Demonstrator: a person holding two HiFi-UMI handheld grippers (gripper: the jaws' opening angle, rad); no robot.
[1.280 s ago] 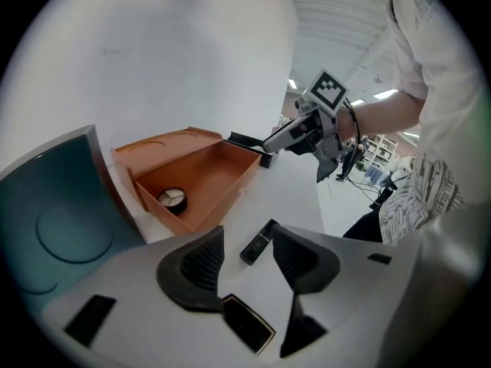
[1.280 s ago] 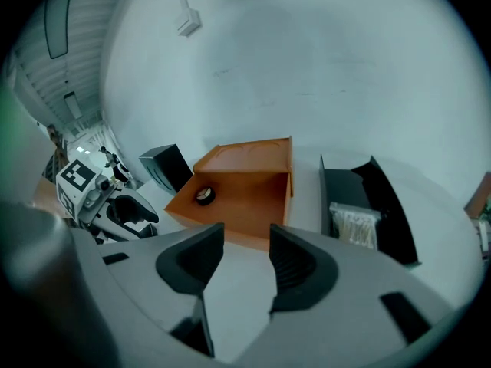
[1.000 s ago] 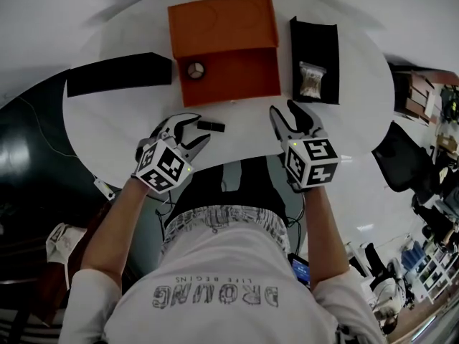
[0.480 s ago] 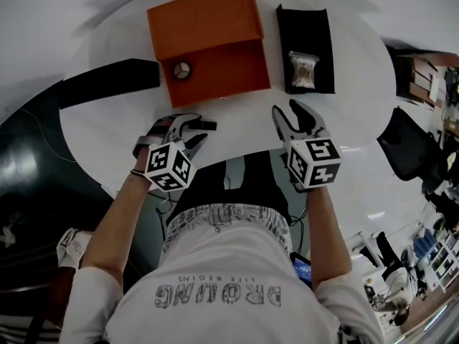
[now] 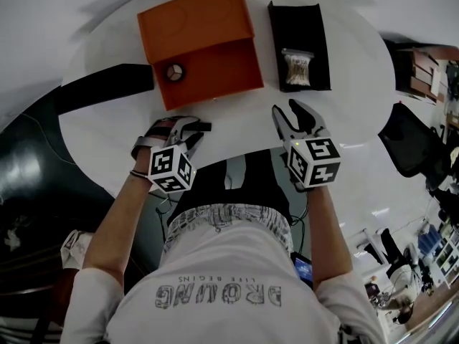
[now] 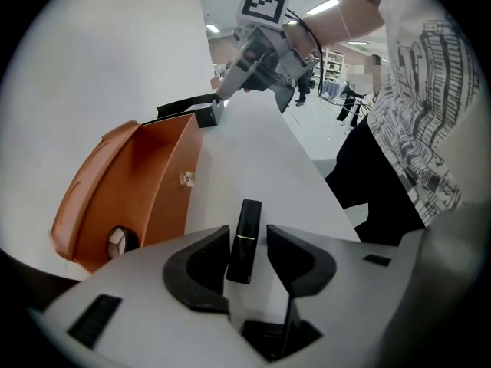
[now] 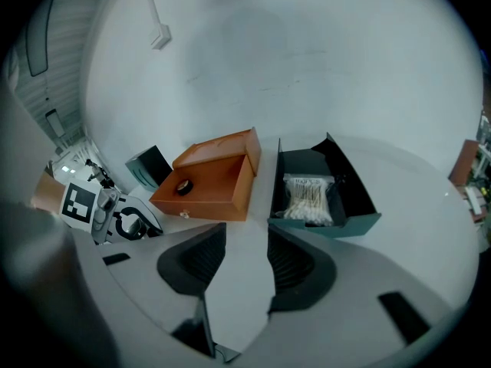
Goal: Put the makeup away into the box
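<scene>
the left gripper [image 5: 190,130], fingers [image 6: 203,263] just closing, straddles the lipstick [image 6: 245,240] without pinching yet, to lift it into the box [image 5: 208,67]; the right gripper [image 5: 285,113] hovers, fingers apart, empty.

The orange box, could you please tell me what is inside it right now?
One small round container lies in the orange box, near its left wall in the head view; the rest of the visible floor is bare. Anything beneath the lighter far panel is covered.

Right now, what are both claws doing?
Left claw: open, has just been closing around the lipstick, not gripping it yet.
Right claw: open, empty.
</scene>
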